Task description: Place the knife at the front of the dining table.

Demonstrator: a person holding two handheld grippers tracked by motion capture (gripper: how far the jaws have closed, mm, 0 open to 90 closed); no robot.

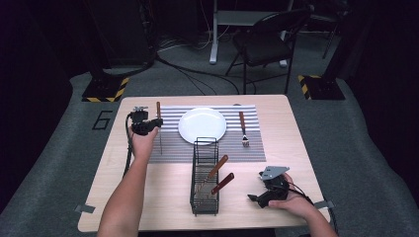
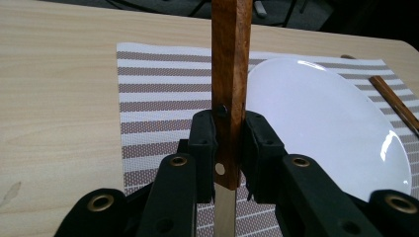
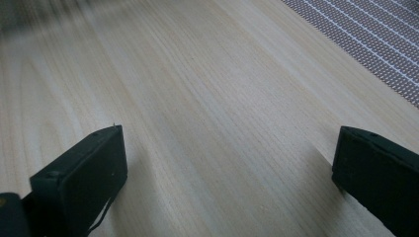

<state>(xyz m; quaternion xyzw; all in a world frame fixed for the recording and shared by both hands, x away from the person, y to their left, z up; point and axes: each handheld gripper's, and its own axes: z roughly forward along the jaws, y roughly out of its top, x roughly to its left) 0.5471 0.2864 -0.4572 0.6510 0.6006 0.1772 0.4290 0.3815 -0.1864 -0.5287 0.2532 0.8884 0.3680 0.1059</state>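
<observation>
Here, knife (image 2: 230, 74) handle clamped between left fingers (image 2: 203, 143)

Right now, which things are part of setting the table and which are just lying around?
Part of the job:
knife in the left gripper
placemat
plate
fork
rack holding two more utensils

Just lying about:
chair
floor cables
the open right gripper, resting idle

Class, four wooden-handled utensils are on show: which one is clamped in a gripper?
The knife at the placemat's left edge, held by the left gripper. The fork lies right of the plate; two stand in the wire rack.
</observation>
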